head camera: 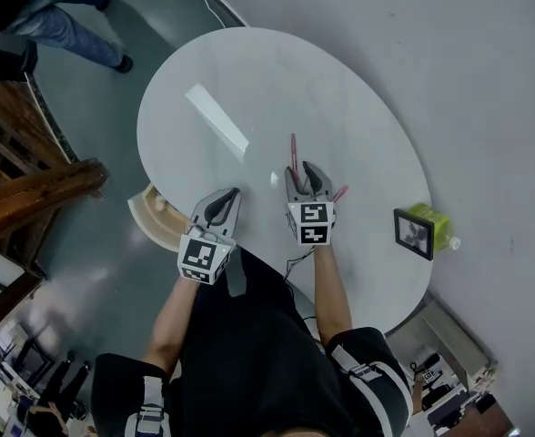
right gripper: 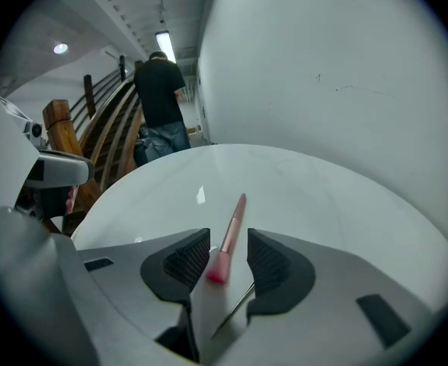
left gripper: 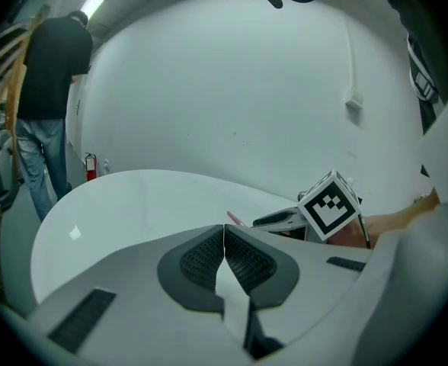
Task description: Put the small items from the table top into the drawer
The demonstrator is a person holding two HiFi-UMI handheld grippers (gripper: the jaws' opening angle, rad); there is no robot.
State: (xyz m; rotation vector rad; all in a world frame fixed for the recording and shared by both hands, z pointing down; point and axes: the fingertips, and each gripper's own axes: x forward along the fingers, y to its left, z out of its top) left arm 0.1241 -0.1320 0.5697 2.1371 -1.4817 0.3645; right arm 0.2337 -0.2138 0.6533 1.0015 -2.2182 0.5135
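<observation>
The pink stick (right gripper: pixel 232 226) lies untouched between the right gripper's (right gripper: pixel 228 242) parted jaws, its length running toward twelve o'clock. The left gripper (left gripper: pixel 224 233), clenched empty, waits at nine o'clock.

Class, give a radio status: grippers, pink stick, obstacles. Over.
Left gripper shut, empty. Right gripper jaws apart, pink stick between, ungripped. Drawer open, nothing blocking.

Left gripper (left gripper: pixel 224 235), jaws together; right gripper (right gripper: pixel 228 244), jaws apart.

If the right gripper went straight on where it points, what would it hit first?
The right gripper would probably meet the pink stick between its open jaws, then the white table.
</observation>
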